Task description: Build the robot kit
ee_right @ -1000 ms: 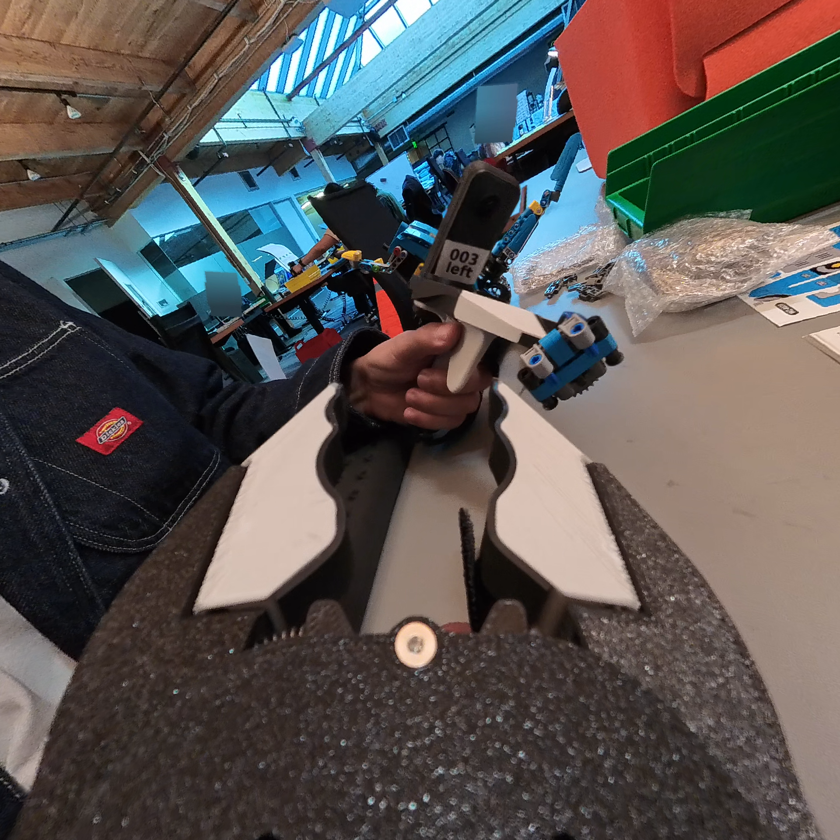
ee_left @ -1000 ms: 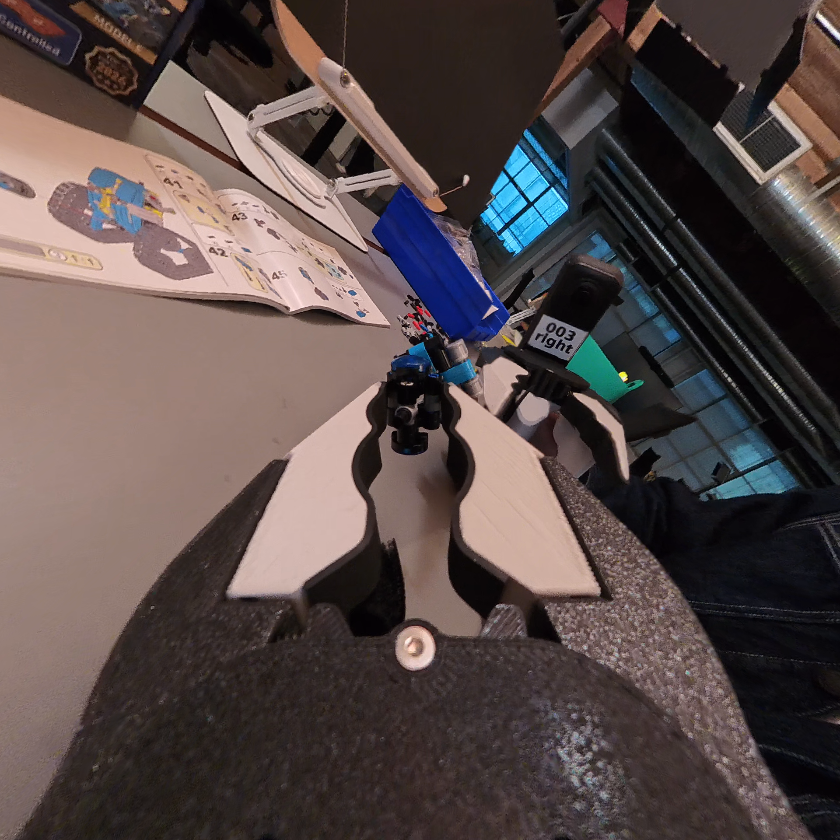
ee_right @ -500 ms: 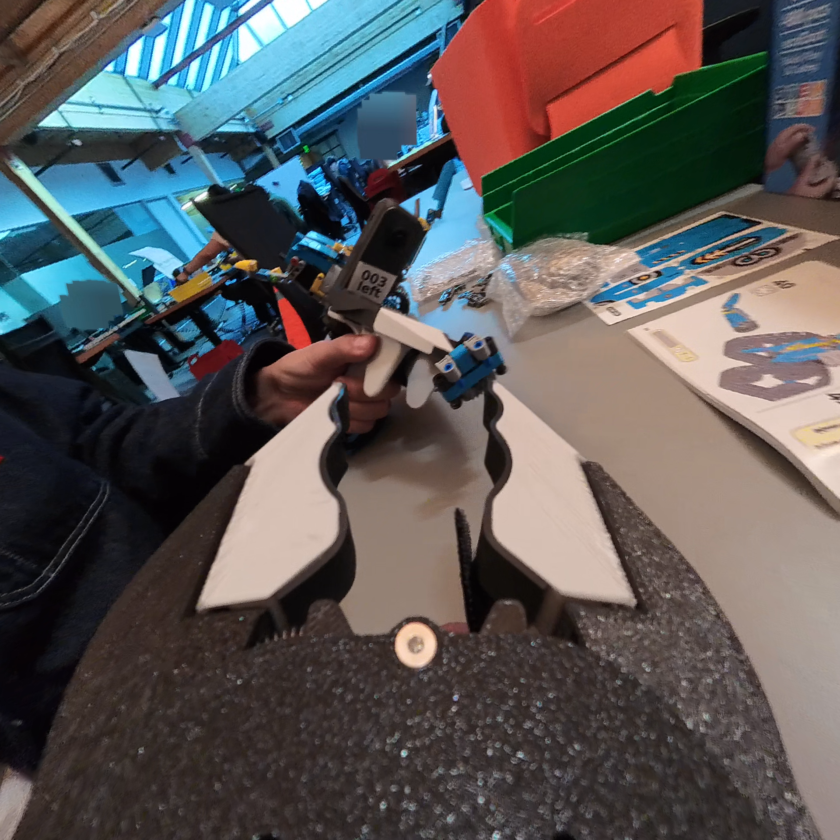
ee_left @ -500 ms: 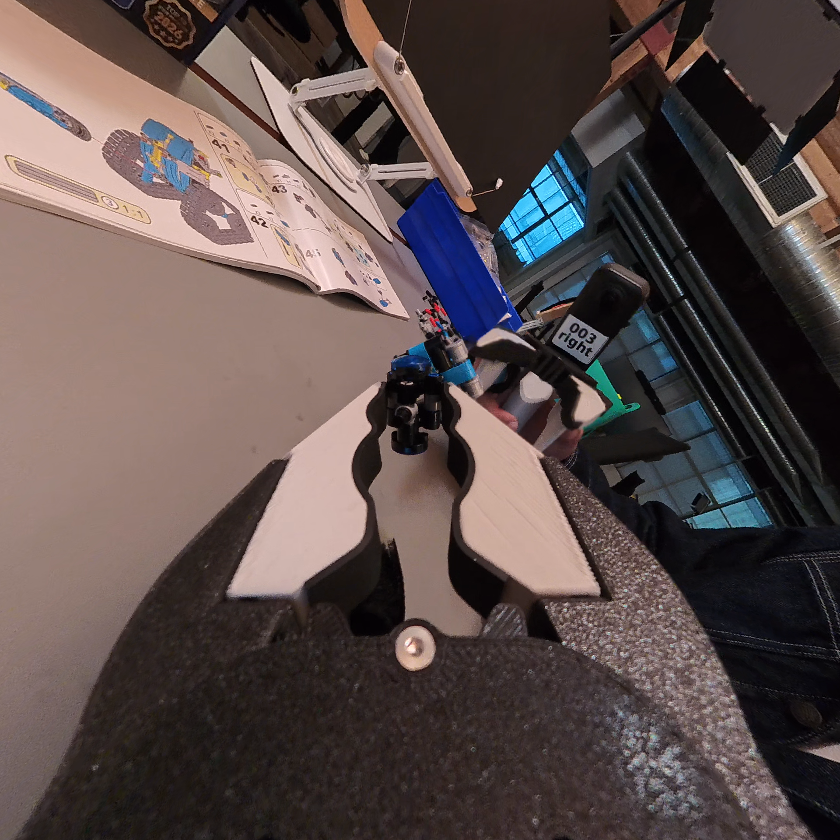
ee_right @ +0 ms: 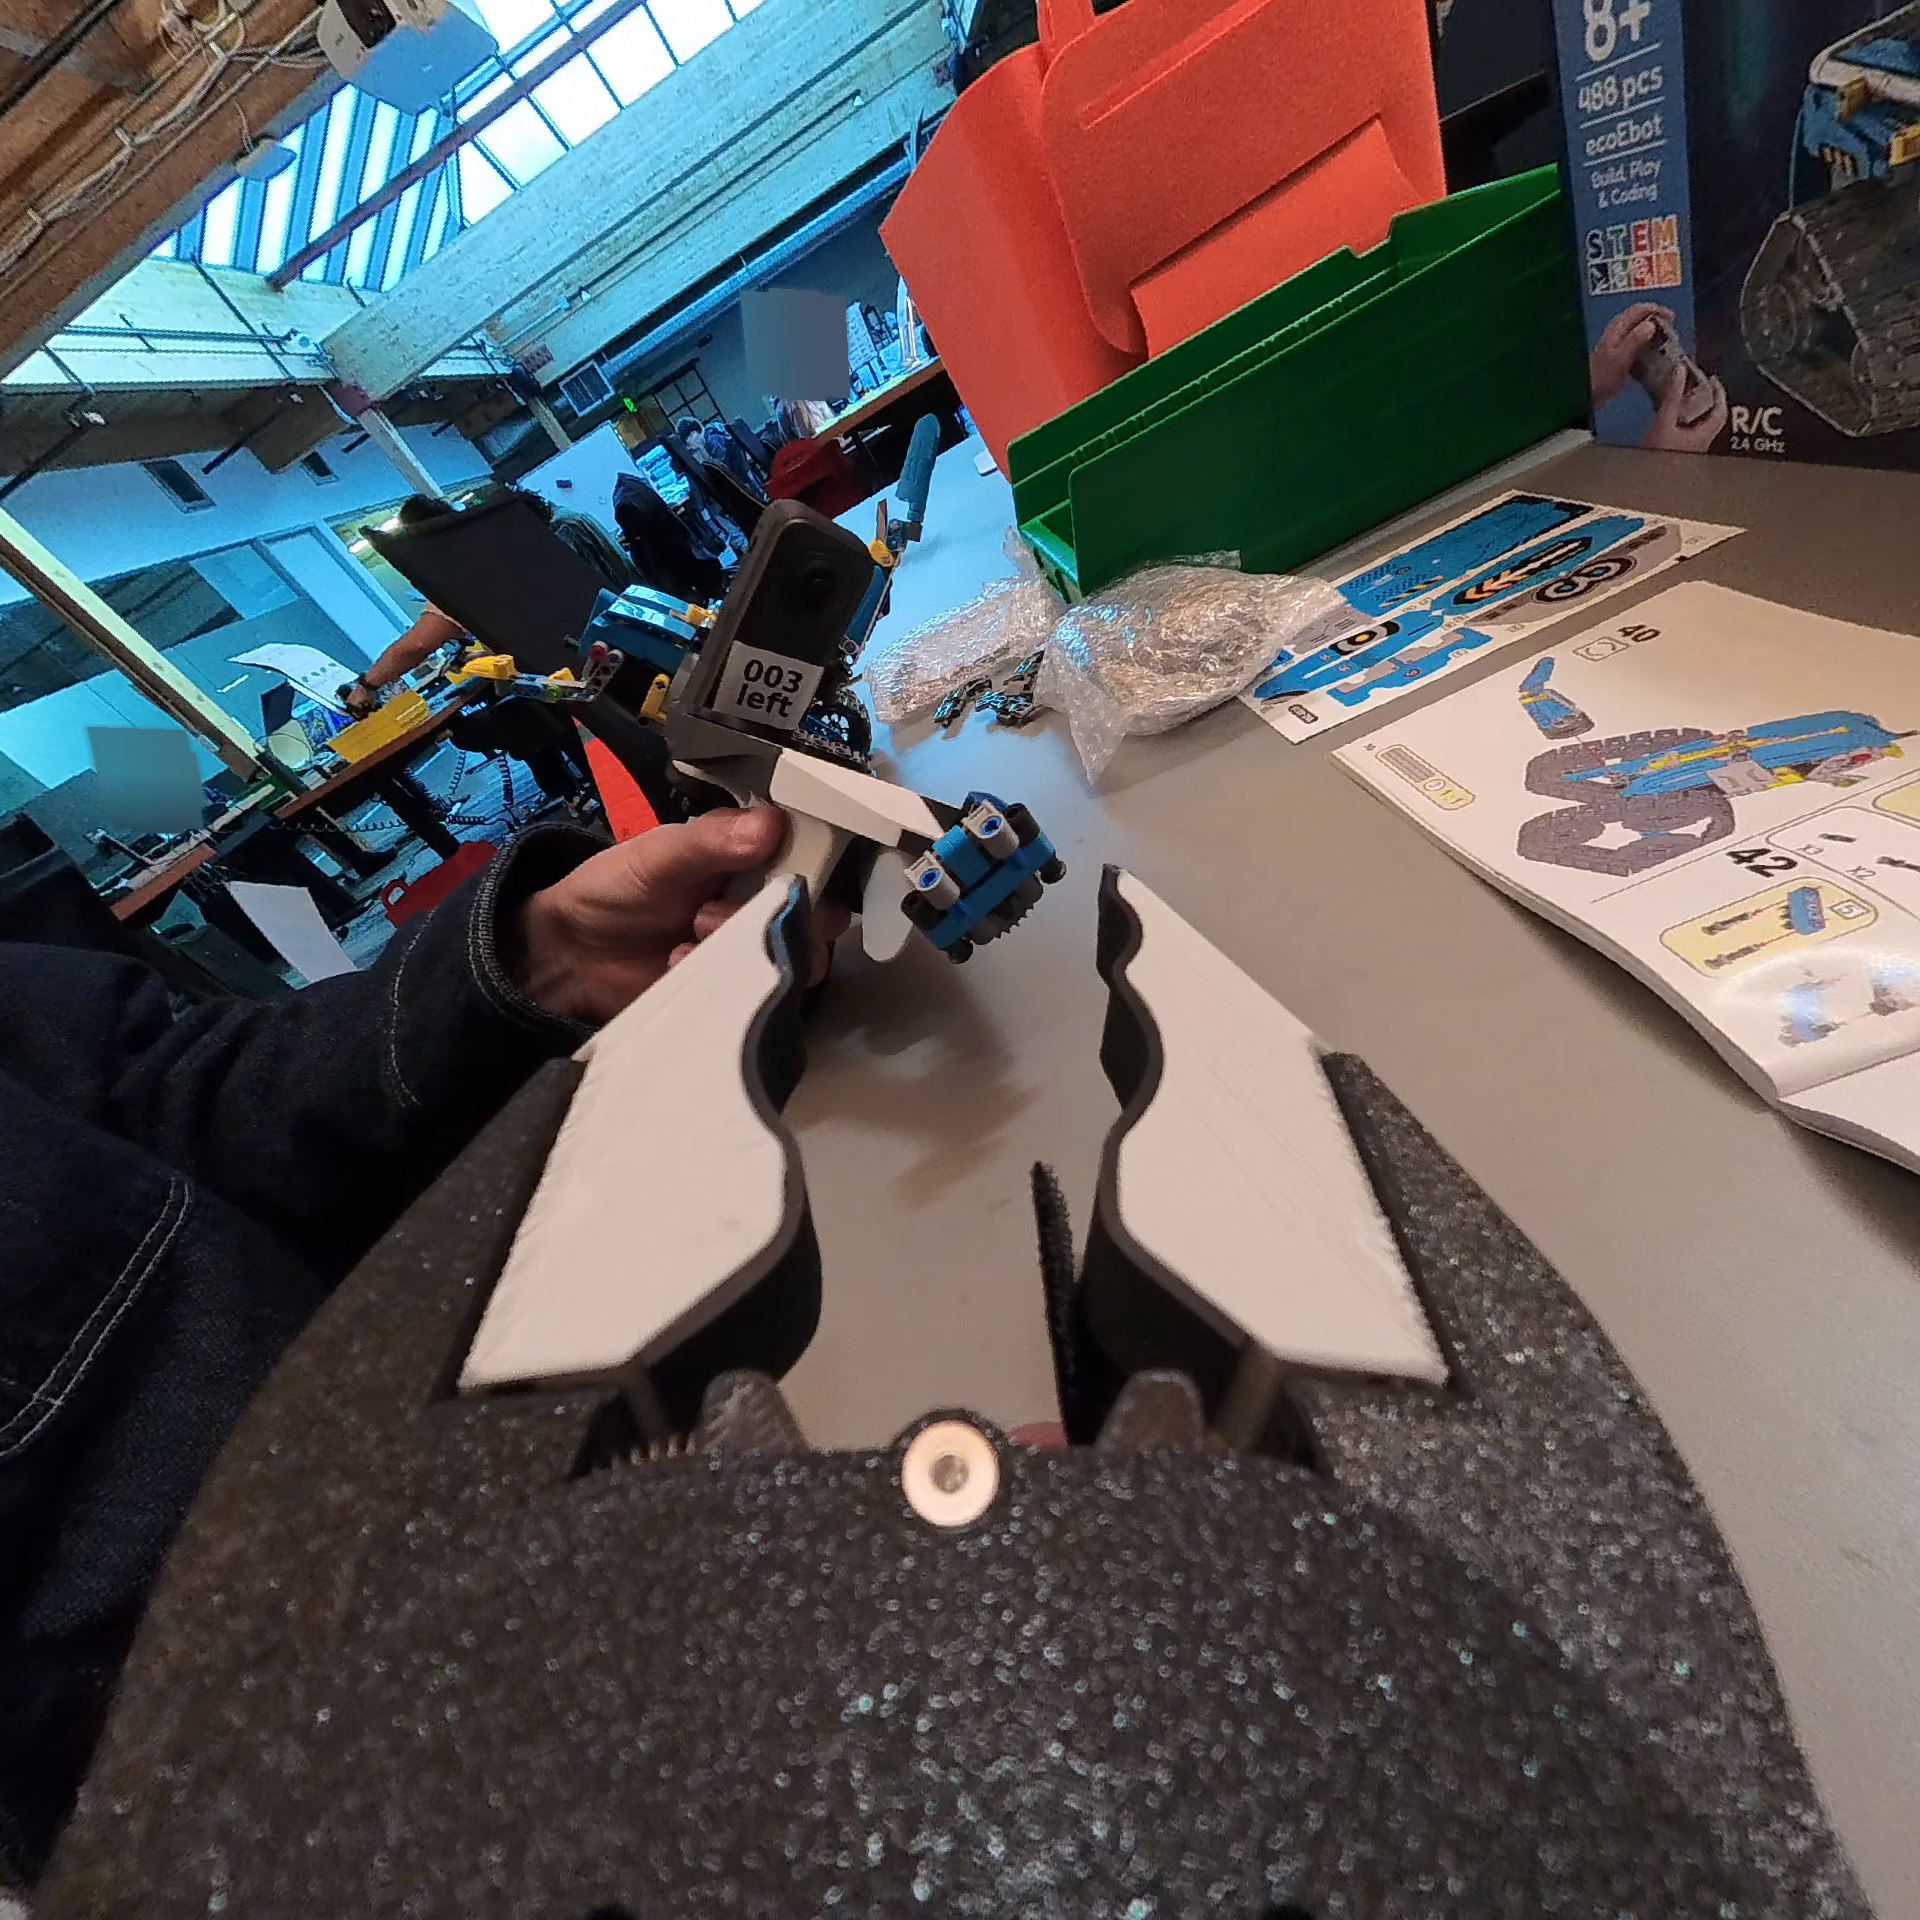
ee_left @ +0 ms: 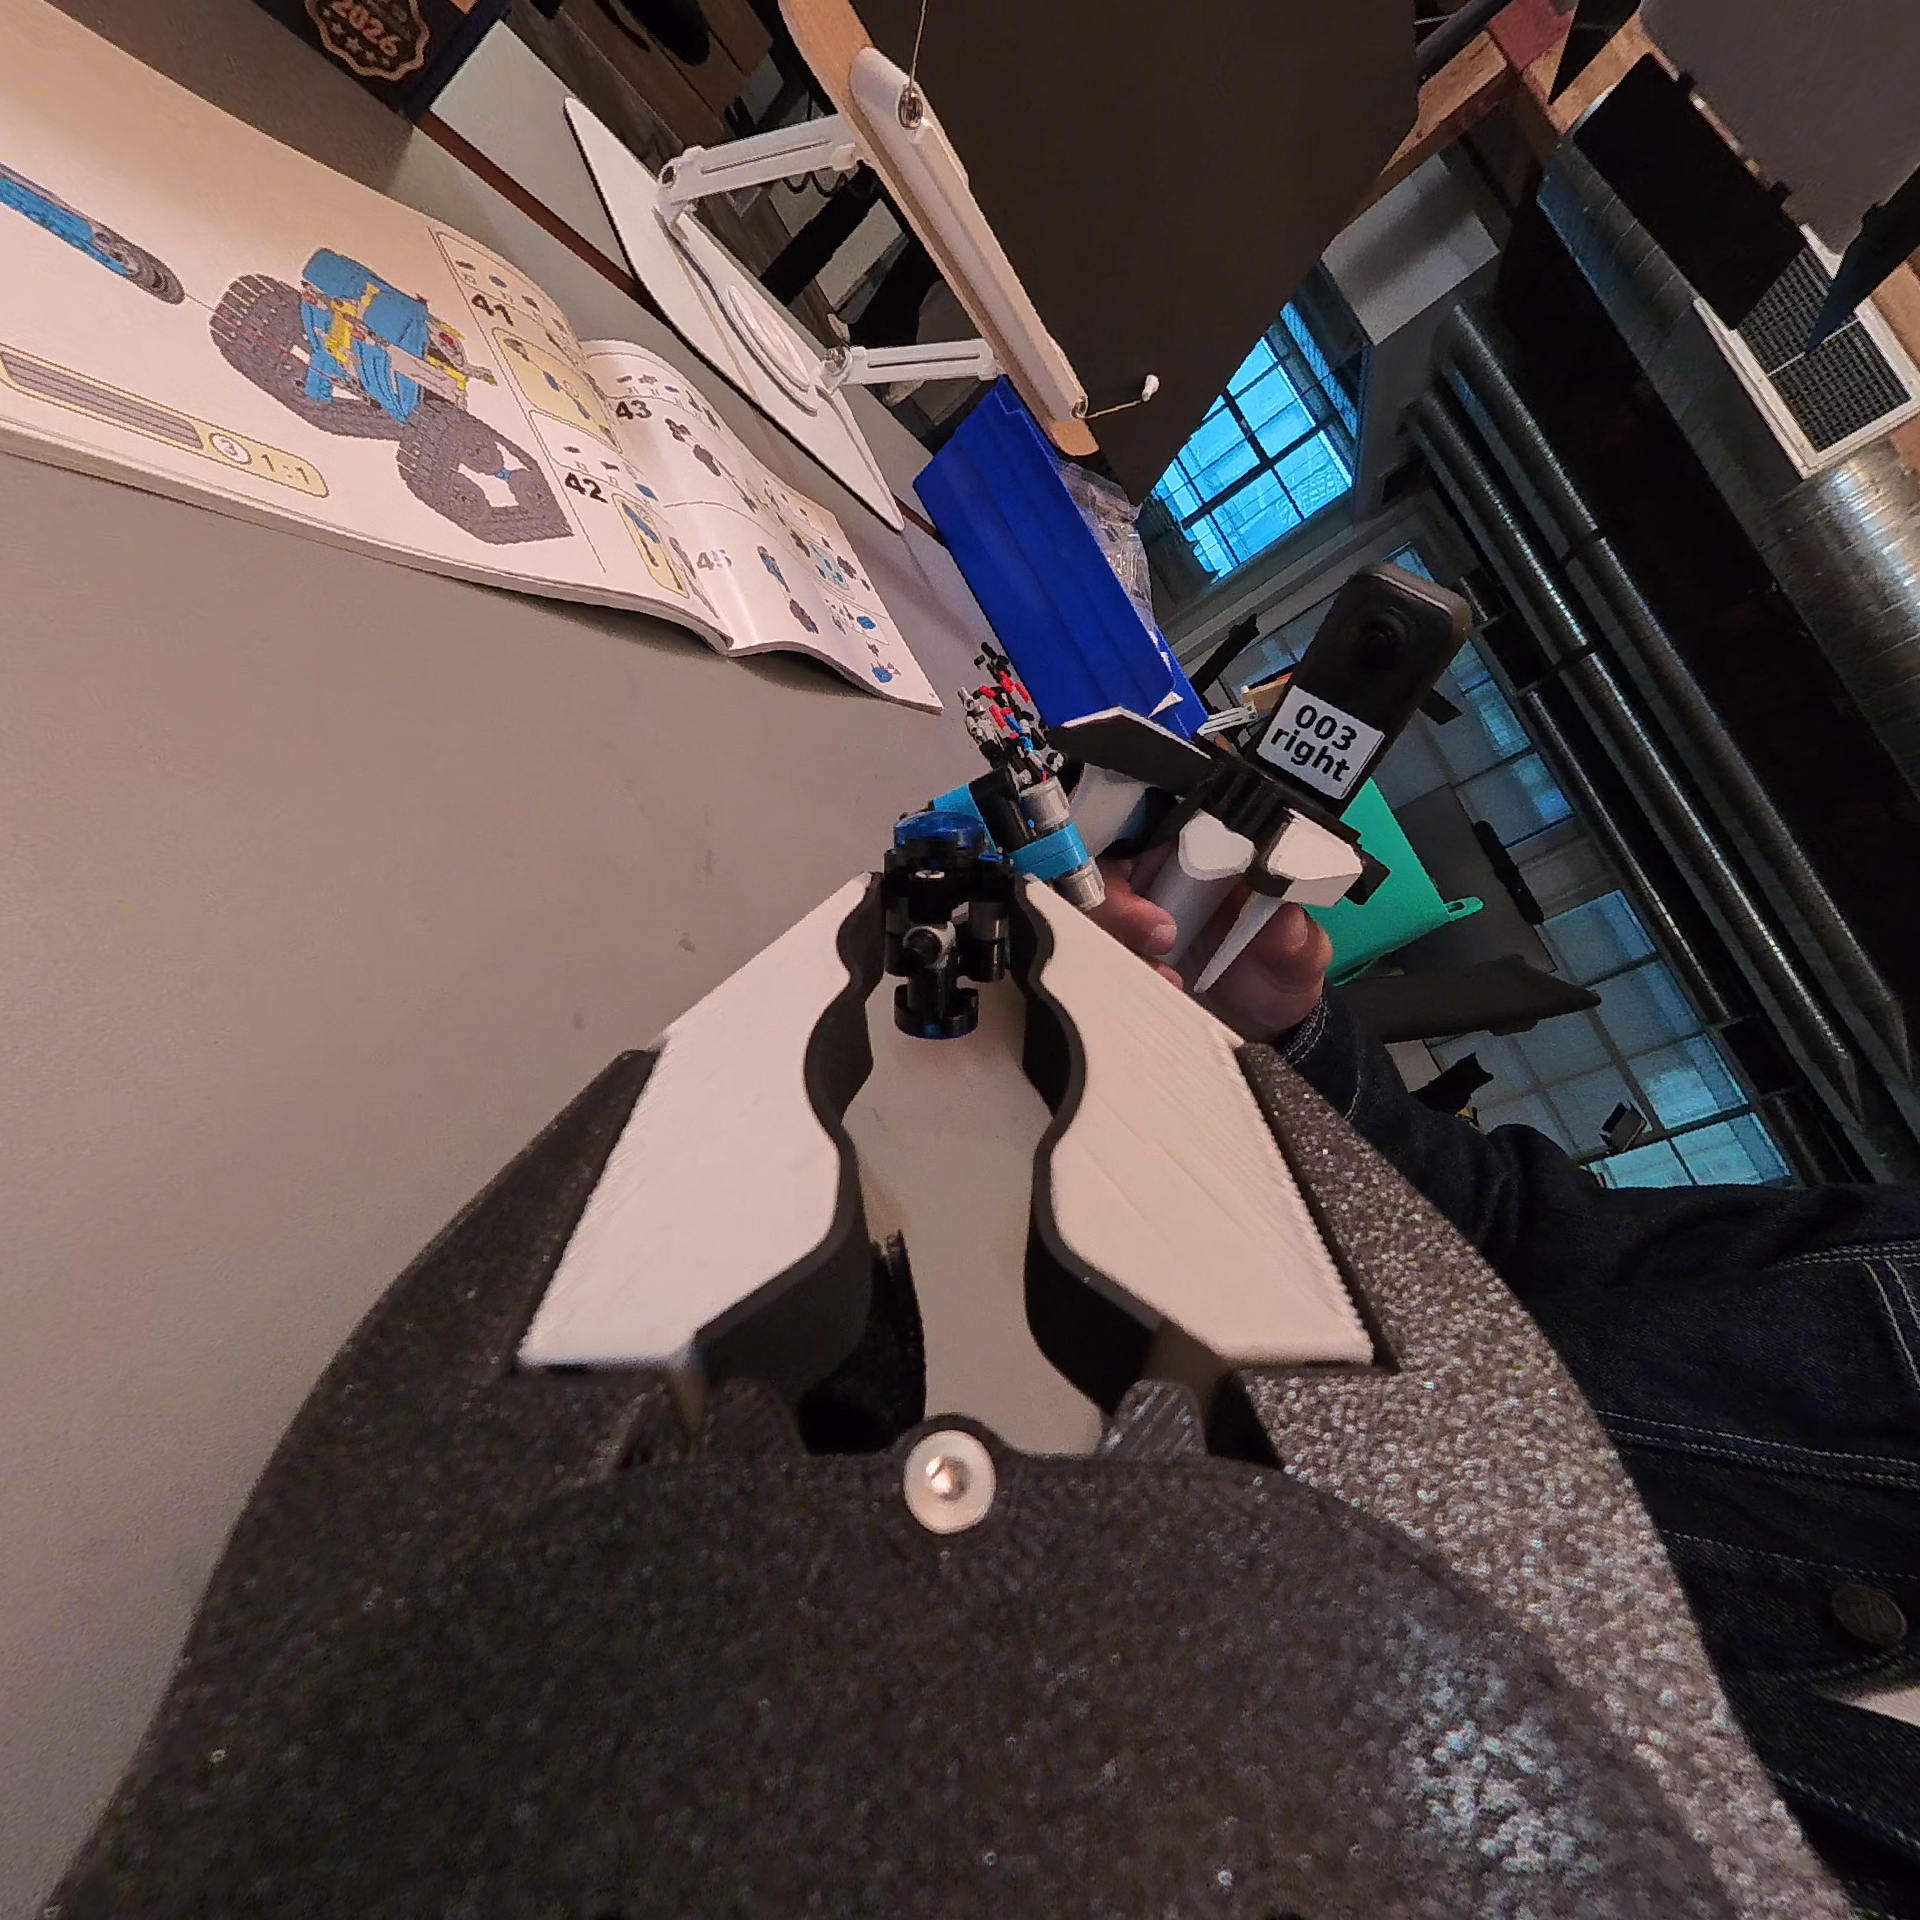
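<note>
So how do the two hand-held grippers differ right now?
The left hand-held gripper is shut on a small blue and black brick assembly; the right hand-held gripper is open and holds nothing. The left is lifted clear of the grey table; the right points along it. Both have white fingers with black pads.

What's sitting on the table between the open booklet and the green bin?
In the right wrist view, a printed sticker sheet and crinkled clear plastic bags lie between the open booklet and the green bin.

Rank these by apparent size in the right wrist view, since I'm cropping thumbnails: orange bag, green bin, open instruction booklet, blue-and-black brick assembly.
1. orange bag
2. green bin, about as large; the bag is farther off, so these two are unsure
3. open instruction booklet, cut by the frame
4. blue-and-black brick assembly, clearly smallest, held in the left gripper
</note>
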A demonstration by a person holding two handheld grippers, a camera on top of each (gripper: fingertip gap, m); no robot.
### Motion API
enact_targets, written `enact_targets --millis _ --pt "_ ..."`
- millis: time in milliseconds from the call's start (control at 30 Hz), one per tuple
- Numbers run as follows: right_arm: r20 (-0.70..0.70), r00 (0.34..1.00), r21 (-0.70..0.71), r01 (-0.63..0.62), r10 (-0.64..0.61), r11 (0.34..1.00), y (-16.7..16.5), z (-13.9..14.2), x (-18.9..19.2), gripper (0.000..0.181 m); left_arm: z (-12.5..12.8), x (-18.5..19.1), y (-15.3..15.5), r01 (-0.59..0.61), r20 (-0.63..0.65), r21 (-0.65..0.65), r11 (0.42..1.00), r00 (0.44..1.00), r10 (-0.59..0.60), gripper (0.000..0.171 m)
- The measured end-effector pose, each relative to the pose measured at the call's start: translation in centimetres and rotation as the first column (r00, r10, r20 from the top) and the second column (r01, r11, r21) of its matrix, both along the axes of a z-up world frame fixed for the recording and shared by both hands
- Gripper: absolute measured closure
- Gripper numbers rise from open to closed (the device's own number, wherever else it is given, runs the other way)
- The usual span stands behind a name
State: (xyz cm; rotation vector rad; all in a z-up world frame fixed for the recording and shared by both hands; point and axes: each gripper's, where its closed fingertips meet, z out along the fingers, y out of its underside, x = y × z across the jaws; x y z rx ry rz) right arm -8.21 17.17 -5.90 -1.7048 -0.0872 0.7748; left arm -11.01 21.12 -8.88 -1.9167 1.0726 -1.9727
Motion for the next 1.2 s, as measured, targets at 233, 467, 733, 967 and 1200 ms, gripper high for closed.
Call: enact_targets --millis 233,467,733,967,1200 --pt "0.0 1.0 -0.013 0.004 -0.004 1.0 0.06 -0.28 0.18 0.127 -0.18 0.03 -0.07 0.003 -0.01 0.006 1.0 1.0 -0.003 0.148" --pt "0.016 1.0 -0.024 0.005 -0.005 1.0 0.11 -0.61 0.2 0.127 -0.18 0.02 -0.04 0.001 -0.01 0.007 1.0 1.0 -0.001 0.148" --pt "0.026 1.0 -0.022 0.01 -0.01 1.0 0.07 -0.52 0.34 0.127 -0.2 0.01 -0.14 0.005 -0.011 0.011 1.0 1.0 -0.005 0.148" --pt "0.035 0.999 -0.028 0.011 -0.01 1.0 0.03 -0.63 0.4 0.128 -0.23 0.03 -0.19 0.006 -0.013 0.015 1.0 1.0 -0.006 0.148" --pt "0.05 0.999 -0.033 0.016 -0.014 0.999 0.03 -0.78 0.51 0.128 -0.39 0.05 -0.24 0.006 -0.022 0.027 1.0 1.0 -0.006 0.148"
